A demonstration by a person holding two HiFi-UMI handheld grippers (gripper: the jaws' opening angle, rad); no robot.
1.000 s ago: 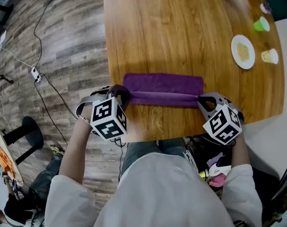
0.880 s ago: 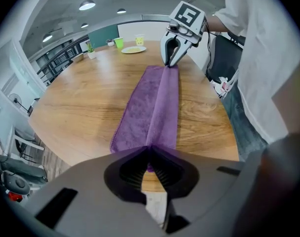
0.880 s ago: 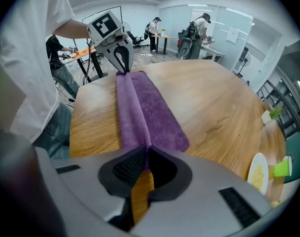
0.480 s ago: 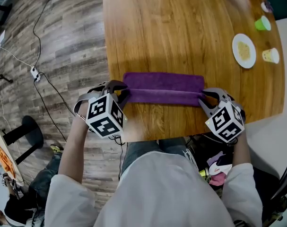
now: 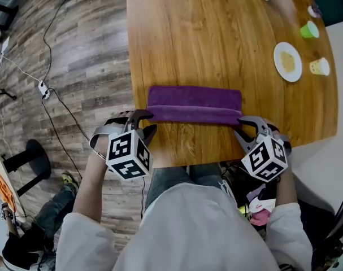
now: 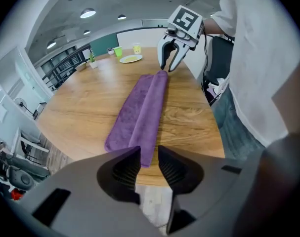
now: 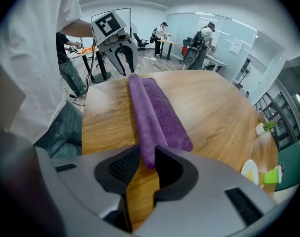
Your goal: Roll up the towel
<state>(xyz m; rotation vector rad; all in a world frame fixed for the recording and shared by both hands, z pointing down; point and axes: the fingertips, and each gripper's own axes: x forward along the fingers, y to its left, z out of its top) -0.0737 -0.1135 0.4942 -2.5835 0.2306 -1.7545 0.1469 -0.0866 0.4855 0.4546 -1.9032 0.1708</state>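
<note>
Towel point(image 5: 194, 104) ends loose in left gripper point(image 5: 146, 121), right gripper point(image 5: 243, 128) (jaws opening)

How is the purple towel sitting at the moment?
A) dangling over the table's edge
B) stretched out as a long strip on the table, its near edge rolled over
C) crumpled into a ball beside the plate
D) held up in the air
B: the towel lies as a long strip flat on the wooden table, with a thicker rolled band along its near side.
</note>
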